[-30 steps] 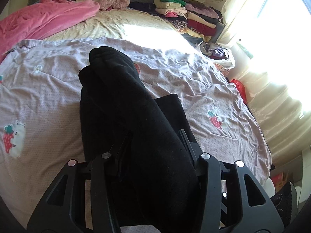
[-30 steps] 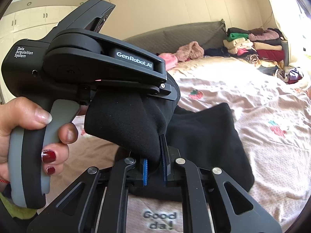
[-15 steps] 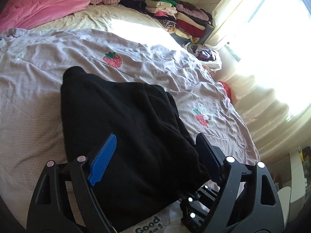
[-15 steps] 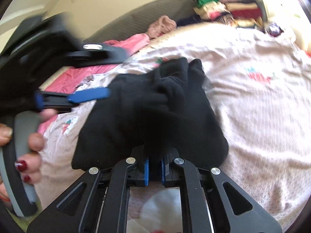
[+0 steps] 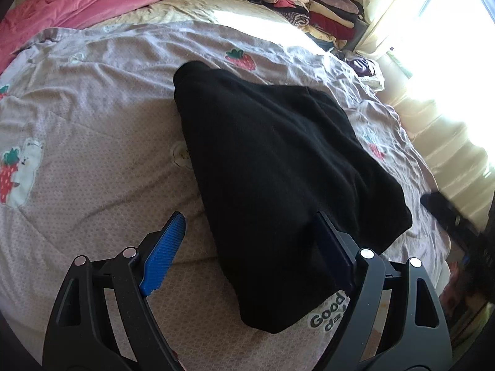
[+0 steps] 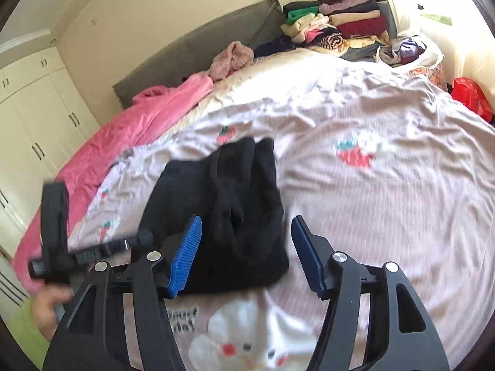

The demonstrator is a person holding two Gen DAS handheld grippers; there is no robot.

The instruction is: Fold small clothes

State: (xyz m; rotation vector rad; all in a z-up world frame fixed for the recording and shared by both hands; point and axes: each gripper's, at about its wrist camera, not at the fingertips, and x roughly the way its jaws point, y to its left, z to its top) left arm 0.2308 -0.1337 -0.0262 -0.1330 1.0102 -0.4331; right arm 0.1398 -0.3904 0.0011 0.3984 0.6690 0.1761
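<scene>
A black garment (image 5: 278,167) lies folded on the pale pink strawberry-print bedspread (image 5: 92,117). It also shows in the right wrist view (image 6: 229,213), bunched and creased. My left gripper (image 5: 247,241) is open and empty, its fingers on either side of the garment's near end. My right gripper (image 6: 246,247) is open and empty just above the garment's near edge. The left gripper appears blurred at the left of the right wrist view (image 6: 55,232). The right gripper appears blurred at the right of the left wrist view (image 5: 448,216).
A pink blanket (image 5: 77,3) lies at the bed's far left. A stack of folded clothes (image 6: 337,21) sits at the head of the bed by the window. A red bag (image 6: 470,95) is past the bed's right edge. White wardrobes (image 6: 27,108) stand left.
Both grippers held the raised black garment a second ago. The left opened first, then the right. The garment now lies on the bed and both grippers have drawn back.
</scene>
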